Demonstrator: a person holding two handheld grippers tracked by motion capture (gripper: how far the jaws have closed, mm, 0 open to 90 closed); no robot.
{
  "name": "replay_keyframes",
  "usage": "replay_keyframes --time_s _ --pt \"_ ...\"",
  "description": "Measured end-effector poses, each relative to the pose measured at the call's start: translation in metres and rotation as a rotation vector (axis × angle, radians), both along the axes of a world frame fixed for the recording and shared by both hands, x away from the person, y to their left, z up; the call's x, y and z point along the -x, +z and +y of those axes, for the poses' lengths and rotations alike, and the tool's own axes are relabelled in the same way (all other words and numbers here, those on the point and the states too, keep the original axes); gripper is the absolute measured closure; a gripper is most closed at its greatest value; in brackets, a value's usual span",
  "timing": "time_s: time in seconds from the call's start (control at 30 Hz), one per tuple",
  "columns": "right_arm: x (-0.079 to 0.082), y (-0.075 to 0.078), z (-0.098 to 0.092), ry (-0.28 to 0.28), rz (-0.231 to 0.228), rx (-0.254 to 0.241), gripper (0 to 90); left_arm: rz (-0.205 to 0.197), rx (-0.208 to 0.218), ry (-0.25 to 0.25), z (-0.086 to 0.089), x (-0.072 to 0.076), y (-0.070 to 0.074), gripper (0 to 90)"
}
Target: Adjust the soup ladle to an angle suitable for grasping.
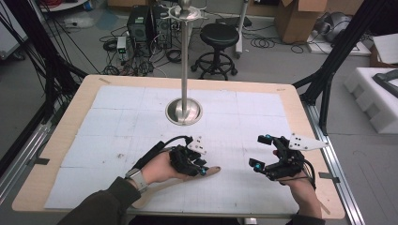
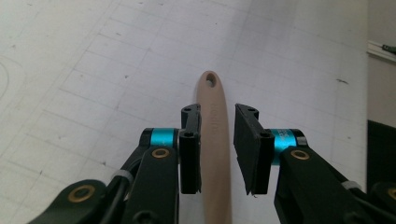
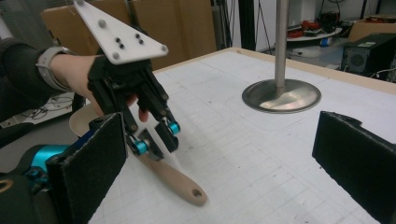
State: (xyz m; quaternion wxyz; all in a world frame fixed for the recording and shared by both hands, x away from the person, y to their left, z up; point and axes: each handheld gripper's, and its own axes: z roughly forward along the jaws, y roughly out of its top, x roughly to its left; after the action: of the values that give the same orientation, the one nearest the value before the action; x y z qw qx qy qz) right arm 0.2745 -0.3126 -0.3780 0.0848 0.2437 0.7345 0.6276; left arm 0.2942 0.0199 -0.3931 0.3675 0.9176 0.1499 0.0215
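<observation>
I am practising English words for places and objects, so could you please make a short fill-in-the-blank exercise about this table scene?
1. The handle of the wooden spatula lies between the pads of the ____ gripper.
2. Near the handle's tip there is a small ____.
3. The metal pole stands on a ____ base on the table.
4. The jaws of the right gripper stand wide ____.

Missing words: left; hole; round; open

Black stool (image 1: 218,44) on grey floor (image 1: 263,63)
</observation>
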Motion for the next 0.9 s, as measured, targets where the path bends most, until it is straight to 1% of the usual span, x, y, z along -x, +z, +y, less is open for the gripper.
replay_keyframes --time_s 0.03,0.07,0.1,0.13,0.2,0.23,0.27,0.3,0.33,0.37,0.4,0.43,0.47,0.53,0.57,0.63,0.7,0.9 --pt "0.0 0.0 -0.001 -0.003 -0.004 0.001 2.2 -0.006 -0.008 -0.006 0.002 0.002 0.0 67.1" --pt "0.0 0.0 -0.001 -0.004 0.002 -0.003 2.2 -0.002 -0.012 -0.001 0.004 0.004 -0.001 63.3" --pt "0.0 0.0 -0.002 -0.005 -0.006 -0.004 2.2 0.007 -0.016 -0.005 0.006 0.005 -0.001 60.6" --pt "0.0 0.001 -0.002 -0.008 -0.006 -0.007 2.2 0.012 -0.017 -0.024 0.009 0.007 -0.001 58.0" --pt "0.001 0.001 -0.004 -0.011 -0.004 -0.009 2.2 0.034 -0.03 -0.036 0.012 0.009 -0.002 48.8" --pt "0.001 0.001 -0.004 -0.013 -0.006 -0.008 2.2 0.039 -0.037 -0.043 0.013 0.01 -0.001 44.9" --pt "0.001 0.001 -0.005 -0.016 -0.005 -0.008 2.2 0.035 -0.031 -0.064 0.014 0.013 -0.001 39.3" --pt "0.0 0.001 -0.005 -0.018 -0.003 -0.01 2.2 0.033 -0.036 -0.079 0.015 0.014 -0.001 35.0" --pt "0.0 0.001 -0.005 -0.016 -0.002 -0.01 2.2 0.04 -0.041 -0.086 0.015 0.016 0.0 32.6" --pt "0.0 0.001 -0.005 -0.015 -0.002 -0.008 2.2 0.04 -0.048 -0.08 0.016 0.017 0.001 28.7" --pt "0.0 0.001 -0.005 -0.014 -0.004 -0.006 2.2 0.035 -0.06 -0.075 0.016 0.018 0.001 22.5" --pt "0.0 0.0 -0.005 -0.015 -0.003 -0.007 2.2 0.044 -0.07 -0.071 0.017 0.018 0.001 16.0" --pt "-0.001 0.0 -0.005 -0.015 -0.003 -0.006 2.2 0.049 -0.069 -0.073 0.018 0.019 0.001 13.9" --pt "0.0 0.0 -0.004 -0.013 -0.003 -0.009 2.2 0.043 -0.075 -0.082 0.022 0.02 0.001 13.9" --pt "-0.001 0.0 -0.004 -0.012 -0.008 -0.009 2.2 0.052 -0.087 -0.09 0.024 0.021 0.0 13.9" --pt "0.0 0.001 -0.005 -0.012 -0.002 -0.012 2.2 0.057 -0.107 -0.098 0.028 0.021 -0.001 13.9" --pt "-0.001 0.001 -0.005 -0.014 -0.004 -0.012 2.2 0.066 -0.121 -0.096 0.031 0.022 -0.001 13.9" --pt "-0.002 0.0 -0.003 -0.01 -0.004 -0.007 2.2 0.071 -0.17 -0.088 0.037 0.025 -0.003 13.9"
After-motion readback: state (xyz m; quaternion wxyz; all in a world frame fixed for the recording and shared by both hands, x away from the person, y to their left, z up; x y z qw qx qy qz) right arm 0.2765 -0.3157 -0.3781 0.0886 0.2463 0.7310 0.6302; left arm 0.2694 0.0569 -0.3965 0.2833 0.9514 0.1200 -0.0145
